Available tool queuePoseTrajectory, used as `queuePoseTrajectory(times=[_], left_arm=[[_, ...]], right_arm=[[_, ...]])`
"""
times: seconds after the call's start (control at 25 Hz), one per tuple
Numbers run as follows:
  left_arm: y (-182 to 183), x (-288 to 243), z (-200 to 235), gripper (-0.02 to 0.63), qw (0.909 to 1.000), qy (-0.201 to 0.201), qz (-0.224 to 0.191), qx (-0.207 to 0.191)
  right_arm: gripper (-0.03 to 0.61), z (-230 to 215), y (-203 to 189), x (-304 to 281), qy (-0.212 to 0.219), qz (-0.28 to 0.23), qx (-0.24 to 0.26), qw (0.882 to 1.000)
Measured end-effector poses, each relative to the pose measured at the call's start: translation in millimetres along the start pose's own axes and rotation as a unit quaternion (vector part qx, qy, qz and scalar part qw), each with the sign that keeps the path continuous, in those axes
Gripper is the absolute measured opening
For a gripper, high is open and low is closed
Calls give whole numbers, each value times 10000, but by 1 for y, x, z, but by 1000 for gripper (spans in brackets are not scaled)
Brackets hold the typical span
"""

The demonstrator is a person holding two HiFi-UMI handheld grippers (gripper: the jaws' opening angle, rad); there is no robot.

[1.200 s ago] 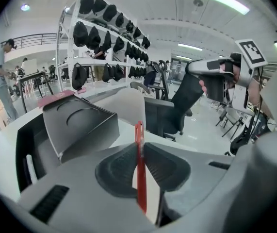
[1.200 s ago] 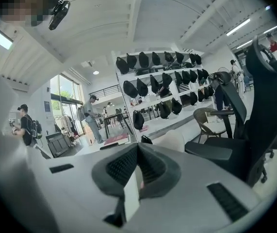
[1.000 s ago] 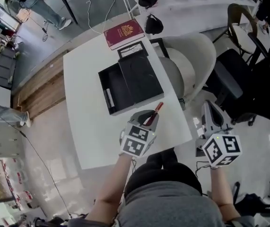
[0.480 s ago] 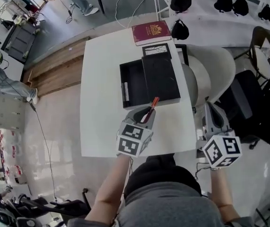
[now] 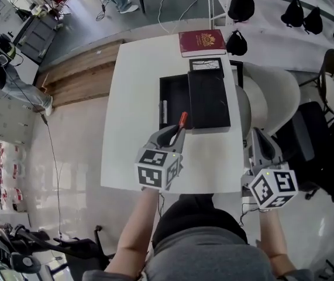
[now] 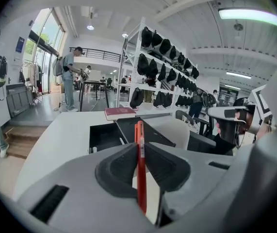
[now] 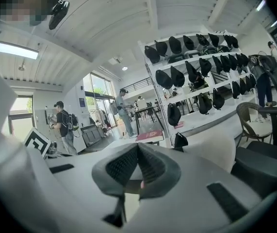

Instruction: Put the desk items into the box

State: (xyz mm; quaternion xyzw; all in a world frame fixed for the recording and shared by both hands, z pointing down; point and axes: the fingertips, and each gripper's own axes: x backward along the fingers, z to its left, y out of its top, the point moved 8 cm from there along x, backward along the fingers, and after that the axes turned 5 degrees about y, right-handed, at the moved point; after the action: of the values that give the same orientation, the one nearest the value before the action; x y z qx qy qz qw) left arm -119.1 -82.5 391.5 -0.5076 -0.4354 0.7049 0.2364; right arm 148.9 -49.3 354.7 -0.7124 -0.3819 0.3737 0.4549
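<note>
A red pen point(image 5: 181, 122) point(image 6: 140, 149) sticks out forward from my left gripper point(image 5: 170, 138) point(image 6: 140, 152), whose pads are shut on it. The pen tip hangs over the near edge of the open black box point(image 5: 175, 98) point(image 6: 103, 136), close to where the tray meets the lid point(image 5: 209, 100). A small white item point(image 5: 165, 111) lies in the tray. My right gripper point(image 5: 261, 148) point(image 7: 138, 148) is off the table's right side, above a white chair; its tips meet with nothing between them.
A dark red book point(image 5: 202, 41) point(image 6: 120, 112) lies at the far edge of the white table point(image 5: 134, 98), with a black-framed card point(image 5: 206, 65) between it and the box. A white chair point(image 5: 272, 101) stands at the right. People stand in the background.
My left gripper has carried the pen up and away from me, from the table's near part to the box's near edge. The right gripper stays beside the table.
</note>
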Motion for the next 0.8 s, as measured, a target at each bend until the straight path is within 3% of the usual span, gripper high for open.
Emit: queuePoseTrajectory(times=[0.52, 0.8], left_arm=[[26, 0, 23, 51, 9981, 443, -311, 301], [38, -14, 38, 51, 9974, 398, -392, 453]], right_arm=[[5, 6, 4, -22, 334, 100, 41, 9994], [5, 11, 4, -39, 360, 133, 73, 9992]])
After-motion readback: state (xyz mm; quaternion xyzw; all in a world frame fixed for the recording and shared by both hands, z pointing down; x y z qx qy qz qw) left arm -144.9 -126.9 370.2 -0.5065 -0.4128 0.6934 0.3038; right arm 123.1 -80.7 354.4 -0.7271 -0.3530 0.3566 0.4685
